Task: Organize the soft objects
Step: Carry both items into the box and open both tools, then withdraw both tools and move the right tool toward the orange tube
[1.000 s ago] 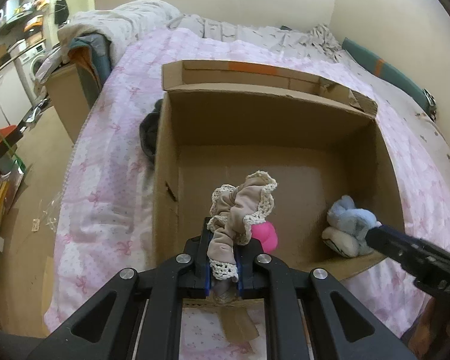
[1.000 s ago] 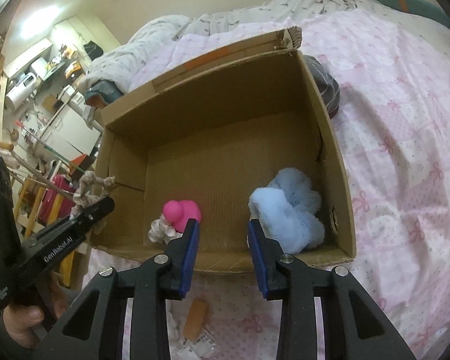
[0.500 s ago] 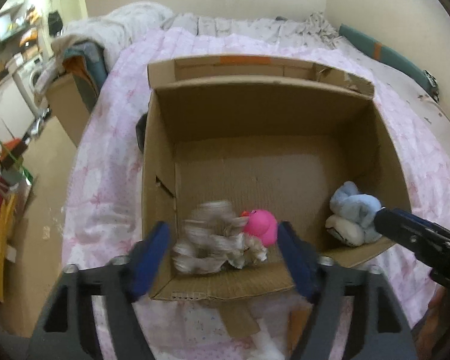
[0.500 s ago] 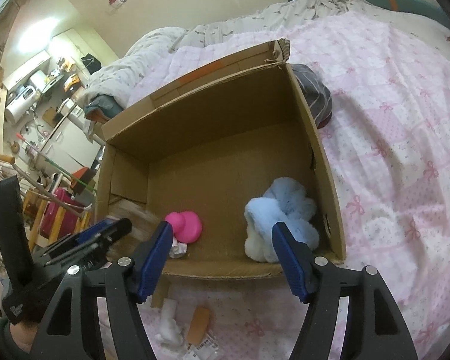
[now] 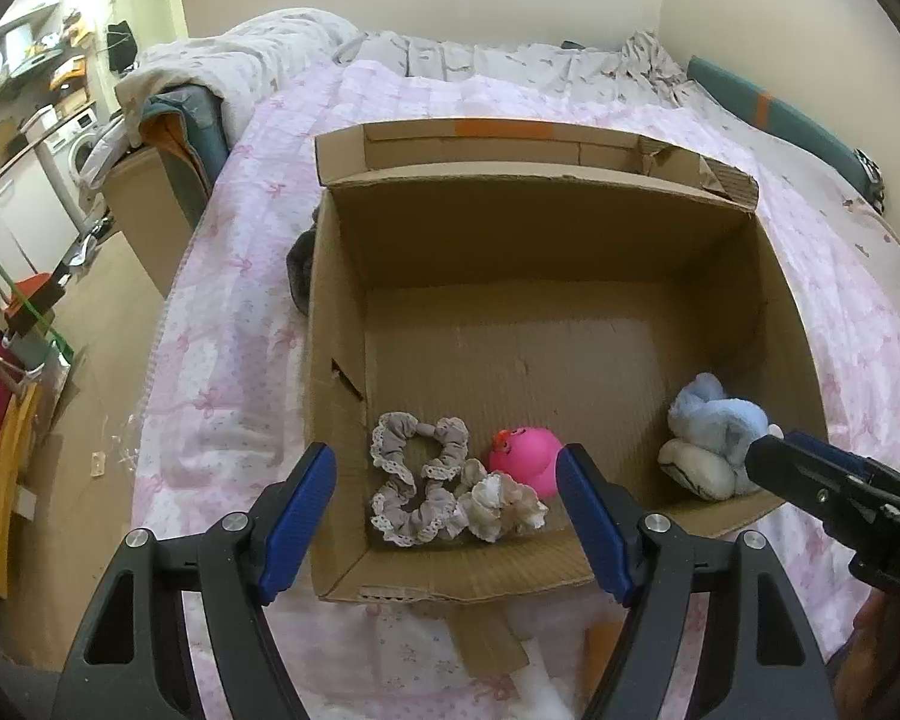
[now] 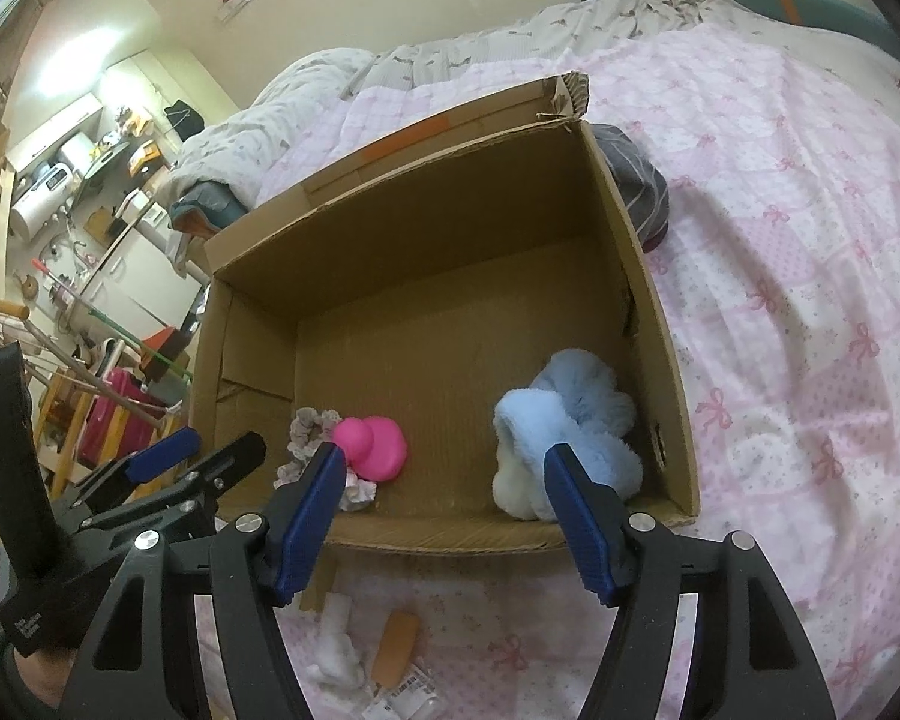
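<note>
An open cardboard box [image 5: 786,312] [image 6: 654,312] sits on a pink bedspread. Inside at its near left corner lie a beige lace scrunchie [image 5: 417,483] [image 6: 306,426], a cream scrunchie [image 5: 501,504] and a pink rubber duck [image 5: 525,459] [image 6: 375,447]. A blue and white plush [image 5: 714,438] [image 6: 561,426] lies at the near right corner. My left gripper [image 5: 447,516] is open and empty above the box's near edge, over the scrunchies. My right gripper [image 6: 444,510] is open and empty above the near edge, between the duck and the plush.
A dark striped cloth [image 6: 636,192] [image 5: 300,267] lies on the bed behind the box. A white fluffy item [image 6: 333,645], an orange piece [image 6: 393,639] and a packet lie on the bedspread in front of the box. The bed's left edge drops to a cluttered floor.
My left gripper opened and dropped the beige lace scrunchie into the box beside the duck. My right gripper opened wider and drew back a little.
</note>
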Demonstrator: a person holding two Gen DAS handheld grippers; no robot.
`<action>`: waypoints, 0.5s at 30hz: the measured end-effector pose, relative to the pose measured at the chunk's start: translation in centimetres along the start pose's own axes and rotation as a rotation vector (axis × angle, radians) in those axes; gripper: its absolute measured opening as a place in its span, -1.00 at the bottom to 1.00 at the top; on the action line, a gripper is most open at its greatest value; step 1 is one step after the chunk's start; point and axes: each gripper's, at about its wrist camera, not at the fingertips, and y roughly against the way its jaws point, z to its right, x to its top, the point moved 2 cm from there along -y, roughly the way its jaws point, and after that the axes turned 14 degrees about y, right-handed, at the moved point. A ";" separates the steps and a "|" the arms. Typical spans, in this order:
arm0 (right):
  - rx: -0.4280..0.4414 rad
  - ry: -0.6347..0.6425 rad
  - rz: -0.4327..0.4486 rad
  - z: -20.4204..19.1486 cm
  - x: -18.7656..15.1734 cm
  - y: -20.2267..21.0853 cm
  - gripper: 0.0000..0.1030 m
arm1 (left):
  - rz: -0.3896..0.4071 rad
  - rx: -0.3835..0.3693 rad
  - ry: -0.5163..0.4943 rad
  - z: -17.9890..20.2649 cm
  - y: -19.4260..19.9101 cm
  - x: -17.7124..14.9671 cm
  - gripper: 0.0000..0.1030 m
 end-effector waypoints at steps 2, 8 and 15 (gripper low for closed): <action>0.000 0.001 -0.003 0.0 0.0 -0.1 0.41 | 0.010 0.000 0.001 0.0 0.2 0.1 0.43; -0.004 0.007 -0.002 -0.1 0.0 -0.1 0.41 | 0.037 -0.001 0.010 -0.5 1.1 0.3 0.43; -0.014 0.014 -0.011 -0.5 -0.7 0.6 0.41 | 0.036 -0.002 0.036 -1.7 2.5 0.1 0.43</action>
